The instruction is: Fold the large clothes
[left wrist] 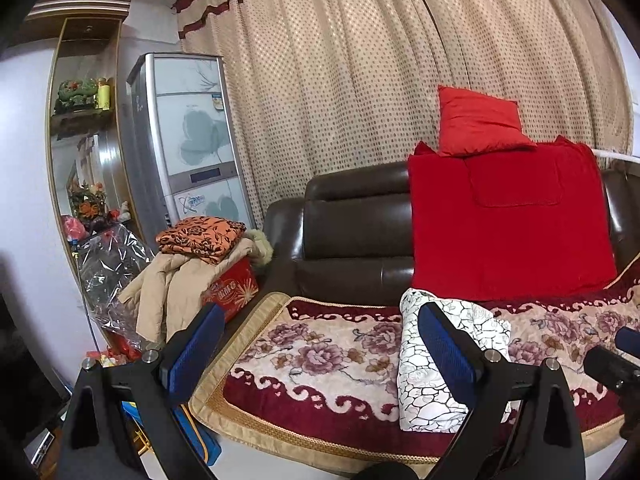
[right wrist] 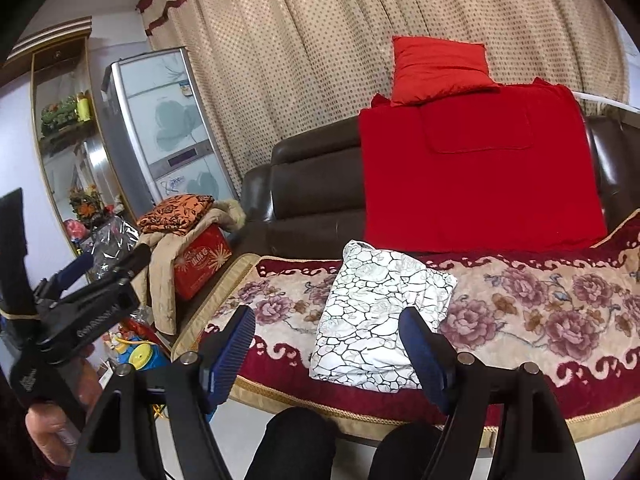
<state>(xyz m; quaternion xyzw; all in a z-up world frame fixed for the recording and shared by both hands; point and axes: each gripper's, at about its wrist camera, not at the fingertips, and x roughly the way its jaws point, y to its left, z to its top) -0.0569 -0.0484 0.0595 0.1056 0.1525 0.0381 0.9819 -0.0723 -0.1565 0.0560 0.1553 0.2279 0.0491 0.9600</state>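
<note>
A white garment with a black crackle print point(left wrist: 436, 364) point(right wrist: 380, 320) lies folded into a compact rectangle on the flowered sofa cover point(left wrist: 320, 356) point(right wrist: 540, 308). My left gripper point(left wrist: 320, 348) hangs open above the sofa's front edge, its blue pads point(left wrist: 448, 348) wide apart and holding nothing. My right gripper point(right wrist: 328, 344) is open too, with the folded garment seen between and beyond its blue pads point(right wrist: 420, 352), not touched. In the right wrist view the left gripper point(right wrist: 100, 272) shows at the left, held by a hand point(right wrist: 48, 428).
A red blanket point(left wrist: 508, 216) point(right wrist: 480, 172) and red cushion point(left wrist: 476, 120) lean on the brown leather sofa back point(left wrist: 352, 232). Left of the sofa: a red box point(right wrist: 200, 264) piled with a beige coat and orange cloth, a floor air conditioner point(left wrist: 188, 136), a shelf. Knees point(right wrist: 296, 444) below.
</note>
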